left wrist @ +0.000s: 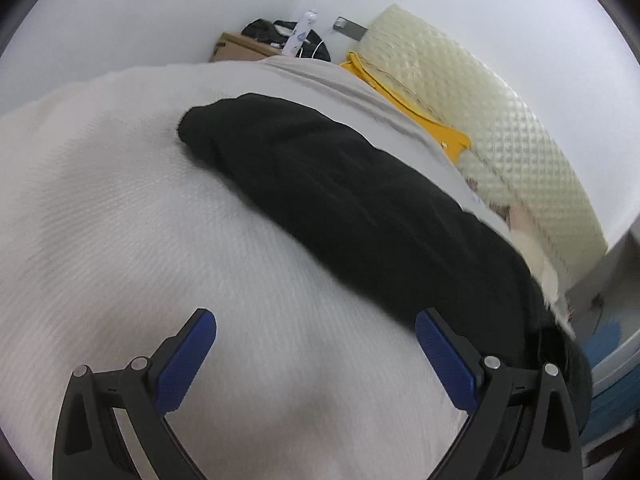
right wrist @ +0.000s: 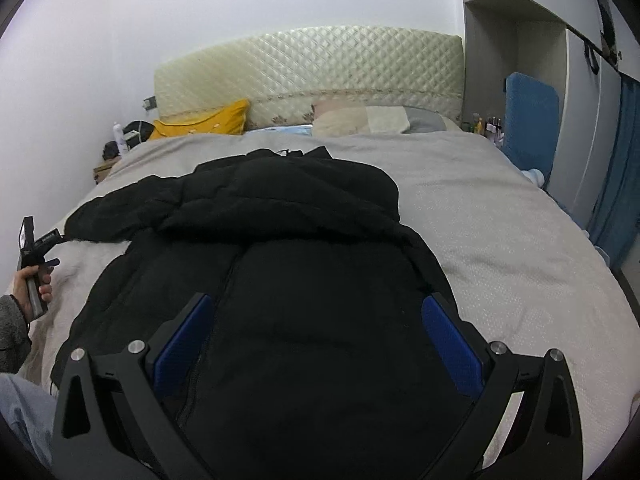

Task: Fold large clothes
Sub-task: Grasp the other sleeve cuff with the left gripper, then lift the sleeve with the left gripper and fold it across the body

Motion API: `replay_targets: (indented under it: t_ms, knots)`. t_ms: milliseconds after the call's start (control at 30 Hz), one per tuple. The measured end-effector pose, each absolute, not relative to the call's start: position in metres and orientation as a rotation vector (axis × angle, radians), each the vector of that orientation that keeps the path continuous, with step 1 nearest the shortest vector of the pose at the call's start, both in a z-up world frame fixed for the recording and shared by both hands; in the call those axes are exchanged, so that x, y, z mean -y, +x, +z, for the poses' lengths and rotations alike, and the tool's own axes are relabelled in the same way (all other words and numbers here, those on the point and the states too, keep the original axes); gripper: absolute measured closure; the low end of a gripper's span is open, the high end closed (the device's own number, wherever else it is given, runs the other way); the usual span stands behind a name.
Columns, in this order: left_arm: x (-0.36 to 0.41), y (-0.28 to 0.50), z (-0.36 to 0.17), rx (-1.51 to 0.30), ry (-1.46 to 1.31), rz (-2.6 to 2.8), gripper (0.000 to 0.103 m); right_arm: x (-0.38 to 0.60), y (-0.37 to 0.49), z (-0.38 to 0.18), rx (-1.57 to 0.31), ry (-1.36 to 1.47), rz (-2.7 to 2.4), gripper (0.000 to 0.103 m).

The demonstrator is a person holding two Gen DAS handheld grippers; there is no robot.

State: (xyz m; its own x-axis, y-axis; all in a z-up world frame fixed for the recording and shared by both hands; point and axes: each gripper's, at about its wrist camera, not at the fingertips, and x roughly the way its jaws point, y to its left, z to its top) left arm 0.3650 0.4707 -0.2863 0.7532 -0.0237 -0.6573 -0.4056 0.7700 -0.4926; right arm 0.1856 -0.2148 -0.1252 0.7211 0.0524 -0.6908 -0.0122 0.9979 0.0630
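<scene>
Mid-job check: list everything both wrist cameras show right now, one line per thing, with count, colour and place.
jacket: 1, black, spread across the middle of the bed
bedspread: 1, pale grey-white, covering the bed under the jacket
headboard: 1, cream quilted, against the far wall
yellow pillow: 1, yellow, far left at the headboard
beige pillow: 1, beige and grey, far centre-right
blue cushion: 1, blue, upright at the bed's right edge
bottles: several, mixed colours, beside the blue cushion
cardboard box: 1, brown, beyond the bed's far edge
left gripper: 1, black with blue pads, open above the bedspread
right gripper: 1, black with blue pads, open above the jacket
left hand: 1, grey sleeve, holding the left gripper's handle
</scene>
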Motion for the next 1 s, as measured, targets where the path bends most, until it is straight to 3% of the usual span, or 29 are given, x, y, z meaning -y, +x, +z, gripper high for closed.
replay_targets:
  t_ms: [533, 600, 667, 833, 1000]
  knots:
    - [-0.552, 0.489, -0.332, -0.639, -0.899, 0.231, 0.005, 0.168, 0.248, -0.167, -0.914, 0.004, 0.031, 0.000]
    - [-0.559, 0.493, -0.332, -0.631, -0.919, 0.234, 0.023, 0.169, 0.249, -0.168, -0.913, 0.003, 0.021, 0.000]
    - [-0.563, 0.491, -0.332, -0.620, -0.951, 0.220, 0.057, 0.169, 0.249, -0.168, -0.915, 0.005, 0.019, 0.000]
    - [-0.560, 0.481, -0.306, -0.606, -0.884, 0.221, 0.083, 0.174, 0.246, -0.163, -0.911, 0.029, 0.023, 0.000]
    - [-0.543, 0.465, -0.257, -0.594, -0.795, 0.244, 0.090, 0.180, 0.238, -0.152, -0.877, 0.042, 0.023, 0.000]
